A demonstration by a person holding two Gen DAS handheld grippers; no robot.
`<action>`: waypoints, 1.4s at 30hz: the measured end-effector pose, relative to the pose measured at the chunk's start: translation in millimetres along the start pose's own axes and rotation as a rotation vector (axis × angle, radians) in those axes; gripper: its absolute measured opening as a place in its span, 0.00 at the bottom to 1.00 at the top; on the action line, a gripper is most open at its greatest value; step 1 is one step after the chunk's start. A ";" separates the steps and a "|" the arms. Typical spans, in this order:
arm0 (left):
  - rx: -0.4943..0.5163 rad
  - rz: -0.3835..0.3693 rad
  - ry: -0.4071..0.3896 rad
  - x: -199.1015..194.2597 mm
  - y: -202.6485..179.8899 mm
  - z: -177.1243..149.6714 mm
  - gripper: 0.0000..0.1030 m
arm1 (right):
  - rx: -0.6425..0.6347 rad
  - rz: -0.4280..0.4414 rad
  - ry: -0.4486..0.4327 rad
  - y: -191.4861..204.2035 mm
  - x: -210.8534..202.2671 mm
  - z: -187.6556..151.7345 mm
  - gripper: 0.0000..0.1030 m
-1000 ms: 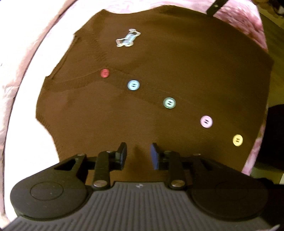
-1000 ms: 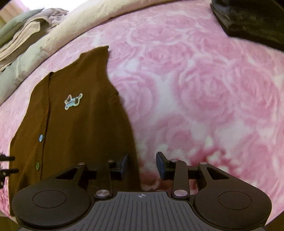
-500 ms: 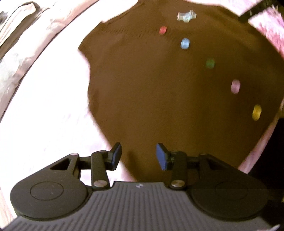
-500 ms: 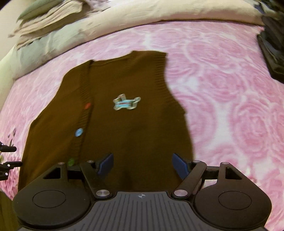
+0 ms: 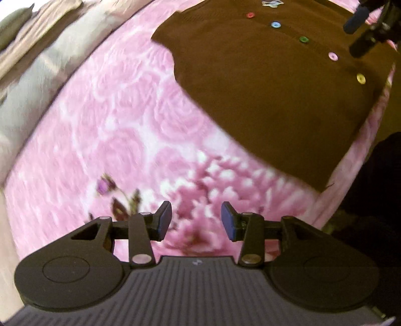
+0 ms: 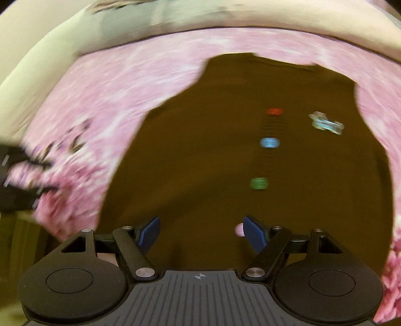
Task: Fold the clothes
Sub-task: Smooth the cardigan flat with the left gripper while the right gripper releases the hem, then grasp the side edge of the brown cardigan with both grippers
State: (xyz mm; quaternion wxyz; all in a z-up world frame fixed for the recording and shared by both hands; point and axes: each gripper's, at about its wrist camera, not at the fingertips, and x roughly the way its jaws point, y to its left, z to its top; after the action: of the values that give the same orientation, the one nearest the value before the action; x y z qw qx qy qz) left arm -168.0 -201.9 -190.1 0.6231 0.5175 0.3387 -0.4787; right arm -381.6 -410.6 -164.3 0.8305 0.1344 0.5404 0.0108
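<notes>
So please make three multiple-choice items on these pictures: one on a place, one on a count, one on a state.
1. Where does the brown knitted buttoned vest lie?
A. flat on the pink rose-patterned bedspread
B. on a chair
C. in a basket

2. How many coloured buttons show on the vest in the left wrist view?
A. three
B. five
C. eight

3. In what state are the tongs of the right gripper?
A. shut on the vest
B. shut on nothing
C. open, holding nothing

Key:
1 A, the pink bedspread shows around the vest.
2 B, red, blue, green, pink and yellow buttons show in a row.
3 C, the blue pads stand wide apart above the vest.
</notes>
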 end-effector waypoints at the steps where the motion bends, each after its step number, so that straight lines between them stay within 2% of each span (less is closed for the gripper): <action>1: 0.042 0.012 -0.014 1.2 0.1 3.3 0.38 | -0.036 0.009 0.002 10.8 1.0 -2.0 0.74; 5: 0.241 0.060 -0.079 10.1 3.8 16.1 0.38 | -0.162 0.037 0.011 47.2 9.3 -10.4 0.74; 8: 0.427 0.090 -0.141 25.6 6.2 31.3 0.38 | -0.195 0.032 0.001 59.3 12.1 -15.4 0.74; 14: 0.844 0.114 -0.276 66.1 13.5 49.5 0.38 | -0.087 -0.029 -0.021 69.2 17.9 -16.8 0.74; 20: 1.219 0.100 -0.480 118.0 36.3 50.5 0.38 | 0.068 -0.160 -0.031 100.0 34.4 -17.3 0.74; 25: 1.375 0.073 -0.594 142.9 48.6 58.9 0.38 | 0.179 -0.264 -0.024 135.0 54.6 -18.8 0.74; 29: 1.499 0.051 -0.687 162.9 58.4 65.7 0.39 | 0.123 -0.309 -0.010 160.6 71.9 -14.9 0.73; 33: 1.616 0.038 -0.729 183.4 60.1 62.6 0.39 | 0.095 -0.361 0.005 177.4 91.3 -16.0 0.73; 38: 1.694 0.031 -0.793 196.1 58.2 68.0 0.39 | 0.051 -0.413 0.038 194.3 117.1 -19.0 0.73; 39: 1.697 0.026 -0.798 197.3 57.8 72.0 0.39 | 0.033 -0.420 0.043 196.9 121.8 -19.2 0.72; 40: 1.697 0.021 -0.801 197.9 57.1 76.0 0.41 | 0.015 -0.429 0.053 198.6 127.2 -19.2 0.67; 41: 1.695 0.015 -0.801 197.7 56.3 79.9 0.42 | -0.004 -0.439 0.066 200.1 133.1 -19.1 0.58; 42: 1.692 0.010 -0.801 197.6 55.6 83.8 0.42 | -0.017 -0.448 0.079 200.7 138.4 -19.4 0.56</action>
State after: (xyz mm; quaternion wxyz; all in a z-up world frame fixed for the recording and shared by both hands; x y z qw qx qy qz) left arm -59.9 -331.5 -334.0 0.1116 0.5968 -0.3644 -0.7061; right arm -316.0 -190.5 -248.3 0.7916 0.0034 0.5886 -0.1641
